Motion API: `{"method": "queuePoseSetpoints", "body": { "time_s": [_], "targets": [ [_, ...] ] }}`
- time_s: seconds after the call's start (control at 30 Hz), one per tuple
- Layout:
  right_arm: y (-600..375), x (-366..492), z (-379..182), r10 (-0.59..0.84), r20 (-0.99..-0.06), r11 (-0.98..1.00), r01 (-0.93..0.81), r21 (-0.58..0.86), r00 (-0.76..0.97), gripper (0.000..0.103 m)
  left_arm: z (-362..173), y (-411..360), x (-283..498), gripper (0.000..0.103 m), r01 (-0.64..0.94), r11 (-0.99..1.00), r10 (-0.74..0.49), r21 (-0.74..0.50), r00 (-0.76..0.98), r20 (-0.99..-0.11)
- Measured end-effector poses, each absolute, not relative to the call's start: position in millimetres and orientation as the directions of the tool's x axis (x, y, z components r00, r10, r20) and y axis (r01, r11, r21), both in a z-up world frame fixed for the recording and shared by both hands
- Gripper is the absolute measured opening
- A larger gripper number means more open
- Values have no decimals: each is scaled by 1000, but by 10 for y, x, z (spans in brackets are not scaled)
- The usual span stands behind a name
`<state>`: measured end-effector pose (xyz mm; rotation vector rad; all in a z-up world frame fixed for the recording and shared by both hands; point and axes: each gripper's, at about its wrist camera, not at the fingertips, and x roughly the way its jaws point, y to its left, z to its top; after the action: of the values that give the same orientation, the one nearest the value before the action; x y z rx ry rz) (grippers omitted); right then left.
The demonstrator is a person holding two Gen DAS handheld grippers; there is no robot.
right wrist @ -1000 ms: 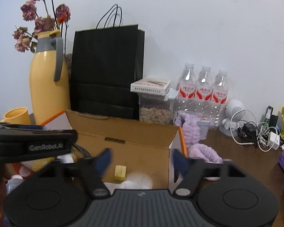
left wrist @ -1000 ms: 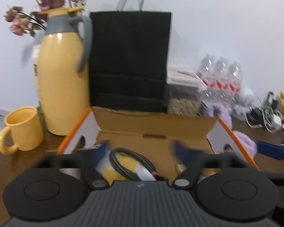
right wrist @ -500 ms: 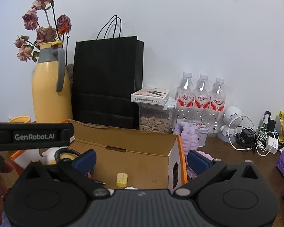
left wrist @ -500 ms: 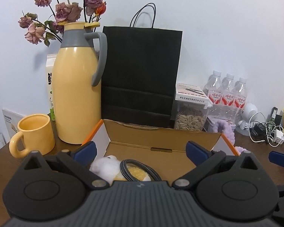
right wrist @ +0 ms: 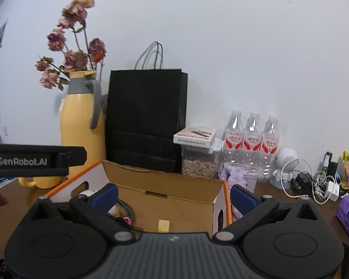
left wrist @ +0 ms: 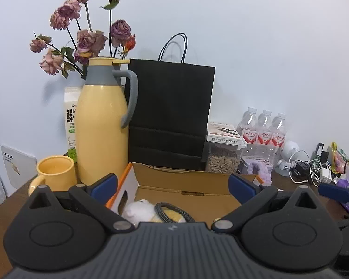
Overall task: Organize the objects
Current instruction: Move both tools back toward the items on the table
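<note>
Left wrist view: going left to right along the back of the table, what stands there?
Yellow mug → yellow thermos jug → black paper bag → seed container → water bottles → small white robot figure → tangle of chargers and cables.

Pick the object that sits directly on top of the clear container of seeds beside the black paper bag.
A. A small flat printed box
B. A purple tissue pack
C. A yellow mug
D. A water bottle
A: a small flat printed box rests on the lid of the clear seed container, just right of the black paper bag.
</note>
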<state>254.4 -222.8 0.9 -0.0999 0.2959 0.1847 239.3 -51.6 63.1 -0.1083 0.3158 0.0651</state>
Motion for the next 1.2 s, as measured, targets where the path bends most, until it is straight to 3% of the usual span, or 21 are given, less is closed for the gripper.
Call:
{"method": "queuePoseSetpoints", "body": {
  "time_s": [0.4, 1.2],
  "targets": [
    [-2082, 1982, 40, 194, -259, 969, -225, -98, 946, 103, 661, -270, 1909, 103, -101, 994, 83, -42, 942, -325],
    [-1946, 1293, -640, 191, -473, 959, -267, -98, 860, 103, 224, 232, 1173, 103, -141, 990, 139, 31, 879, -456]
  ]
}}
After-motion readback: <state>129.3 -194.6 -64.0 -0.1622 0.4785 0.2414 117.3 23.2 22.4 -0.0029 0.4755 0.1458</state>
